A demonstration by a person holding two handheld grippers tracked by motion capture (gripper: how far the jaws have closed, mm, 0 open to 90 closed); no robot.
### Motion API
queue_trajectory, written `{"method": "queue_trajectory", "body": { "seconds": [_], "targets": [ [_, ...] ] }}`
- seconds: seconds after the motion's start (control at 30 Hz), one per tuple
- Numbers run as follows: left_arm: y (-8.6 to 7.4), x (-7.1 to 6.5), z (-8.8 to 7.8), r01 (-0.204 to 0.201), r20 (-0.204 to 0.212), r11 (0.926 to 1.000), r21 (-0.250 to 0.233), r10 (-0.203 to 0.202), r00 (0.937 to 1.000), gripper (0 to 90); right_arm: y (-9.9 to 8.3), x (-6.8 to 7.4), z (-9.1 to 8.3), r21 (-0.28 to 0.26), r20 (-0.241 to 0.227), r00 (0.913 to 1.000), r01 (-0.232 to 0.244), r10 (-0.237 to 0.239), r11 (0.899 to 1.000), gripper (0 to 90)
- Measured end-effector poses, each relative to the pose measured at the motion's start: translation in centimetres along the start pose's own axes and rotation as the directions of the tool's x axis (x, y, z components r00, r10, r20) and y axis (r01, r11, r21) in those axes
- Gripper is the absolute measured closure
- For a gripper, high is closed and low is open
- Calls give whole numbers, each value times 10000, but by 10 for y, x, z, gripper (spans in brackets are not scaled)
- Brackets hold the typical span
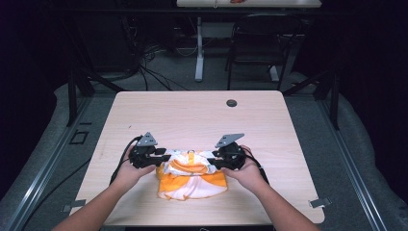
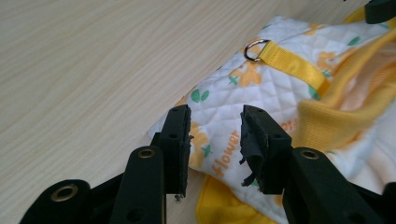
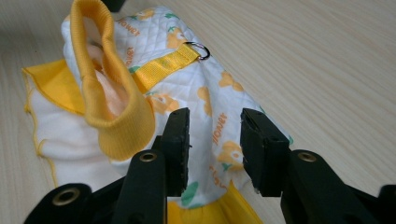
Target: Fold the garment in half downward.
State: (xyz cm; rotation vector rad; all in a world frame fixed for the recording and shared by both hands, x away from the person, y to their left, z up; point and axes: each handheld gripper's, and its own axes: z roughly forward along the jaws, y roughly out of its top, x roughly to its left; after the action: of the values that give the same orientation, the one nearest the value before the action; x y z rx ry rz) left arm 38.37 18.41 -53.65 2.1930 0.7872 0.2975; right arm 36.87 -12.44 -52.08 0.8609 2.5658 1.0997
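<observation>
A small quilted garment (image 1: 191, 174), white with orange flowers, green leaves and the word "flower", is laid flat on the table (image 1: 202, 115) near its 6 o'clock edge, between the two hands. A yellow ribbed collar (image 3: 109, 112) is seen standing open on top of it, and a yellow strap (image 2: 292, 65) ending in a metal ring (image 2: 254, 49) is stitched across the quilted panel; a yellow-hemmed skirt (image 3: 46, 126) is spread out from under the panel toward the person. The left gripper (image 1: 153, 158) is brought in from 9 o'clock of the garment, and the right gripper (image 1: 225, 157) from 3 o'clock, so that each side edge is faced by one tool. In the left gripper view the left jaws are parted, with the quilted corner lying in the gap and nothing pinched yet; the pad on one jaw looks frayed. In the right gripper view the right jaws are likewise spread, poised over the opposite quilted edge without a grip. This mirrored placement is judged to be preparation for seizing both sides at once, probably so the garment can be lifted, spread or folded evenly. A dark round grommet (image 1: 231, 103) is set in the table at 12 o'clock, well apart from the work.
</observation>
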Motion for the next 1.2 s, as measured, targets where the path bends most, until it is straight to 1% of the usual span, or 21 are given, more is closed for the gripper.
{"method": "queue_trajectory", "body": {
  "seconds": [0.03, 0.13, 0.2, 0.3, 0.4, 0.43, 0.53, 0.6, 0.73, 0.8, 0.9, 1.03, 1.13, 1.2],
  "targets": [
    [0, -2, 3, -3, 88, 10000, 26, 3, 10000, 597, 0, 0, 2, -8, -48, 10000, 35, -36, 10000, 606],
    [0, -12, 6, -280, 364, 9996, 29, 279, 9989, 558, 2, 4, 5, -93, -188, 9995, 254, -256, 9996, 579],
    [-1, -19, 5, -390, 591, 9992, 6, 389, 9975, 525, 2, 8, 6, -70, -133, 9989, 456, -457, 9989, 575],
    [-4, -29, 2, -685, 810, 9976, 9, 682, 9944, 519, 1, 11, 7, -32, -219, 9979, 604, -604, 9982, 572],
    [-8, -37, 0, -803, 1017, 9968, -14, 800, 9916, 509, -3, 15, 6, -12, -286, 9976, 636, -636, 9980, 566],
    [-9, -40, -1, -840, 1069, 9965, 5, 834, 9908, 508, -4, 16, 6, 70, -367, 9970, 678, -675, 9977, 563],
    [-15, -45, 0, -974, 1100, 9952, 81, 960, 9893, 495, -10, 20, 7, 86, -520, 9960, 729, -723, 9973, 554],
    [-20, -47, 1, -1050, 1129, 9943, 162, 1025, 9883, 484, -14, 24, 7, 253, -637, 9945, 848, -831, 9961, 548],
    [-29, -48, 2, -909, 1106, 9958, 96, 893, 9898, 467, -23, 30, 11, 529, -658, 9926, 1052, -1017, 9930, 542],
    [-32, -49, 2, -848, 1073, 9964, 13, 842, 9907, 462, -27, 31, 13, 592, -639, 9936, 969, -931, 9935, 542],
    [-35, -50, 2, -842, 1000, 9964, 56, 832, 9915, 458, -33, 31, 16, 908, -704, 9930, 1013, -951, 9907, 553],
    [-36, -52, 1, -902, 854, 9959, 53, 895, 9923, 458, -37, 32, 19, 995, -759, 9932, 952, -879, 9905, 562],
    [-39, -52, 2, -894, 850, 9960, 29, 888, 9924, 456, -40, 34, 21, 1050, -707, 9926, 1059, -988, 9888, 564],
    [-42, -51, 4, -800, 883, 9968, -12, 798, 9929, 455, -41, 35, 21, 1109, -638, 9927, 1094, -1027, 9878, 566]
  ]
}}
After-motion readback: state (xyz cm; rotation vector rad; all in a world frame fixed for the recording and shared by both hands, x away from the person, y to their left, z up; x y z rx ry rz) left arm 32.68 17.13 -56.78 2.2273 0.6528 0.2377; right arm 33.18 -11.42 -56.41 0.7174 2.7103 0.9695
